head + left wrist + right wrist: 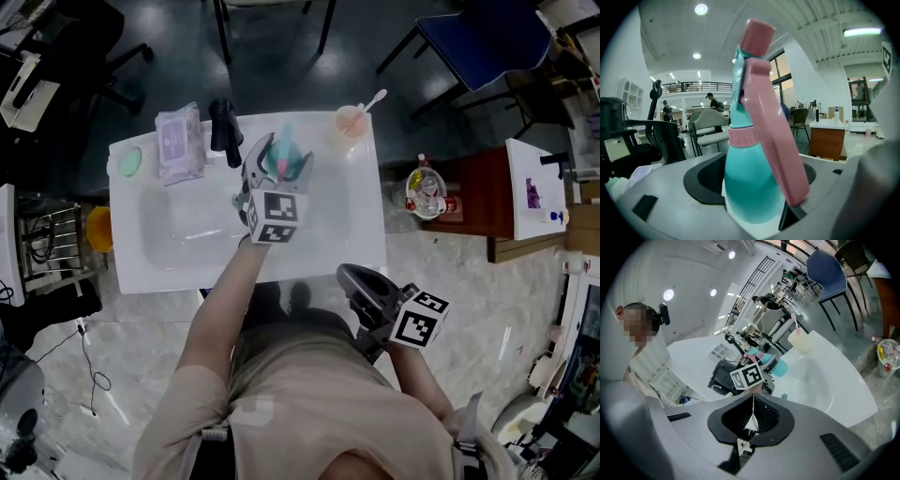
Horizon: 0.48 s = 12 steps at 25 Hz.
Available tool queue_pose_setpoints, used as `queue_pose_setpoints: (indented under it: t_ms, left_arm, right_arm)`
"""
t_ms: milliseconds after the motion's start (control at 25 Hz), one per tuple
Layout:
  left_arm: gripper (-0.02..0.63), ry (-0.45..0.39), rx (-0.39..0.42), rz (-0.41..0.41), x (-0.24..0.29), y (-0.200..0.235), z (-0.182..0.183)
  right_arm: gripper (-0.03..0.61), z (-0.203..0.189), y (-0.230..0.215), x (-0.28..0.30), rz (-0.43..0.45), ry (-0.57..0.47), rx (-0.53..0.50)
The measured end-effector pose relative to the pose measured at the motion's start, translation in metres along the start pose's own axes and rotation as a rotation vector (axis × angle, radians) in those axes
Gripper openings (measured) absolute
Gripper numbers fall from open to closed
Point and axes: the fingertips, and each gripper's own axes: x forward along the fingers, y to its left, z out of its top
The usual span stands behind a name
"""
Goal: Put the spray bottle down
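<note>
Left tool (281, 161) clenched on the spray bottle (752, 187): teal body between the jaws, pink trigger head up. Bottle sits over the back of the white sink (366, 239), between the black faucet (223, 131) and the cup (349, 120). Cannot tell if it touches the basin. Right tool (752, 411) clenched on nothing, near the person's torso.

Open over the left half and front of the sink (370, 239) basin. Crowded along the back rim: green disc (130, 161), wipes pack (178, 142), black faucet (225, 131), pink cup (350, 122) at the right corner. Back middle taken by left gripper (281, 159) with spray bottle (287, 141). Tight between faucet and gripper.
</note>
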Motion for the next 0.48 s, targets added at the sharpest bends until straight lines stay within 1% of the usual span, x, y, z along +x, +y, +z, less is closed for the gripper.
queue_pose_setpoints:
  t_ms: [80, 280, 480]
  left_arm:
    - [0.325, 0.007, 0.019, 0.001, 0.005, -0.001, -0.002]
    - [0.325, -0.01, 0.002, 0.025, 0.015, 0.003, -0.001]
    - [0.325, 0.006, 0.006, 0.033, 0.022, 0.007, -0.012]
  right_arm:
    - [0.02, 0.0, -0.002, -0.001, -0.007, 0.001, -0.001]
    - [0.02, 0.002, -0.006, -0.006, -0.024, -0.004, 0.005]
    - [0.02, -0.001, -0.01, -0.005, -0.03, 0.005, 0.017]
